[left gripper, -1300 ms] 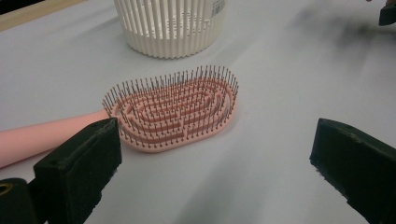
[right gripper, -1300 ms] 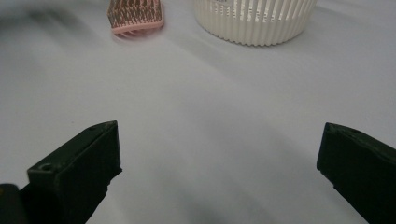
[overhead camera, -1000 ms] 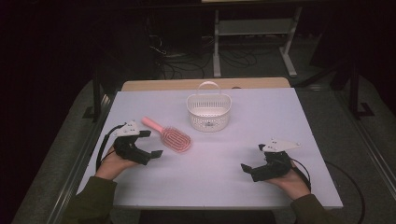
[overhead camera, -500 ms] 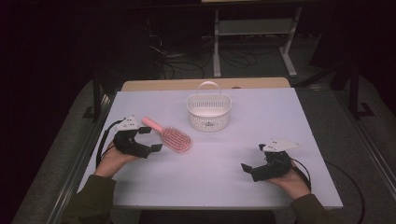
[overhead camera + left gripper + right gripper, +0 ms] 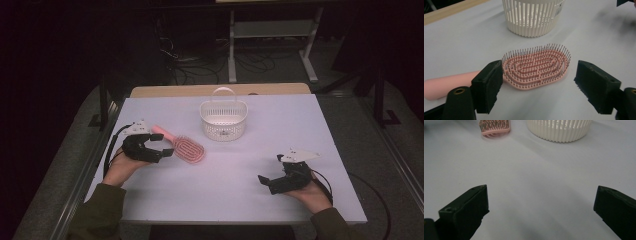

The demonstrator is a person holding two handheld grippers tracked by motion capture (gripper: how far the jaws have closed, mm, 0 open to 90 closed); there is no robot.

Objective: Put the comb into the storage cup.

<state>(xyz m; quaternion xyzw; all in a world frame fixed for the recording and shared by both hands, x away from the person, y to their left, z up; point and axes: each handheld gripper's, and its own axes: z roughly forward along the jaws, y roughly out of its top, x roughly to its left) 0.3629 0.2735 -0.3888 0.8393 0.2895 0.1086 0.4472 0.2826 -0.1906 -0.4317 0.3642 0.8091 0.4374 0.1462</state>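
A pink hairbrush [image 5: 187,148] lies bristles up on the left part of the pale table [image 5: 280,130], its handle pointing back-left. My left gripper [image 5: 162,154] sits at the brush's neck. In the left gripper view the brush head [image 5: 536,67] lies between the two black jaws of the left gripper [image 5: 540,75], which have just been closing. The left pad [image 5: 489,87] is at the brush's edge and the right pad [image 5: 596,87] stands clear of it. My right gripper [image 5: 265,180] rests open near the front right with bare table between its jaws [image 5: 541,202].
A white slatted basket [image 5: 223,120] with a handle stands at the table's back middle, just beyond the brush [image 5: 531,17] [image 5: 559,130]. A wooden strip [image 5: 220,90] borders the far edge. Cables and a metal shelf frame [image 5: 270,45] are on the dark floor behind.
The left gripper has slid a little to the right, bringing its jaws beside the brush's neck and head, and they stand narrower. The right gripper has stayed in place.
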